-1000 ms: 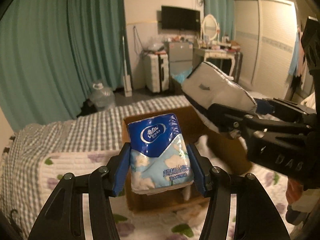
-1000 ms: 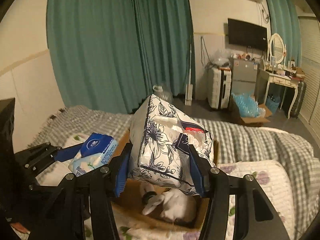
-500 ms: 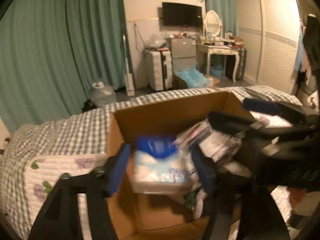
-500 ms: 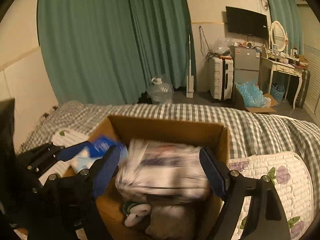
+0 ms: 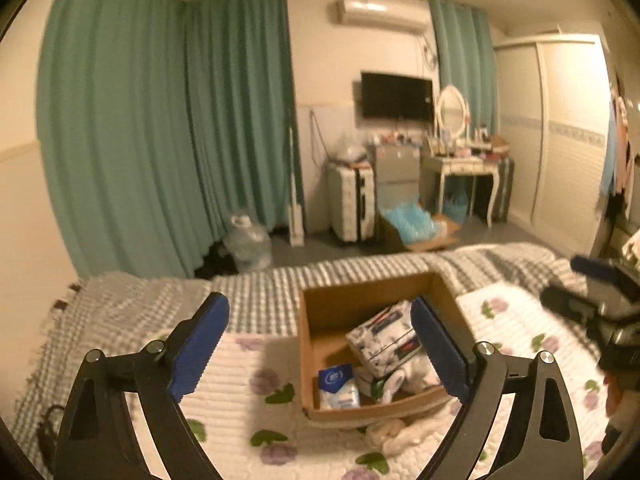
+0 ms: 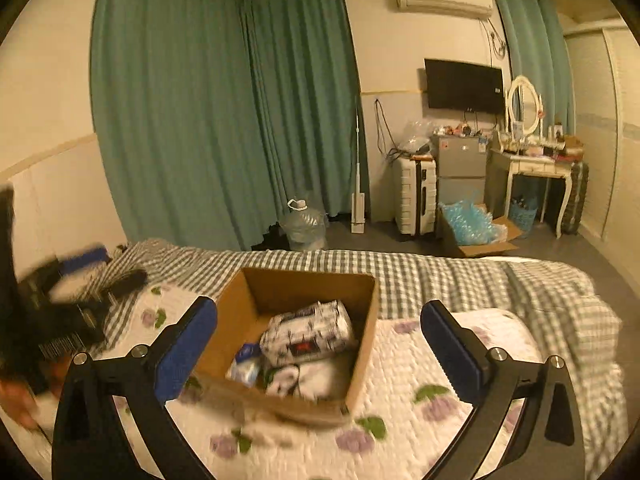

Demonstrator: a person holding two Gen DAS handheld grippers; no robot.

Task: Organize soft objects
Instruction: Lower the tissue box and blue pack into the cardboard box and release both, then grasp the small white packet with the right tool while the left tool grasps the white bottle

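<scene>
Tissue packs, the blue one [image 5: 338,386] and the floral one [image 5: 386,340], are lying in the cardboard box [image 5: 360,300] on the flowery quilt [image 5: 224,376], next to some white plush thing [image 6: 316,380], with left gripper [image 5: 320,356] and right gripper [image 6: 320,350] both spread wide, holding nothing.

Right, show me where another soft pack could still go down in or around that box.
Inside the cardboard box, the far strip of floor along the back wall is bare. The near half is crowded: floral tissue pack, blue tissue pack, white plush. Outside, the quilt right of the box lies free, as does the quilt patch left of it.
</scene>
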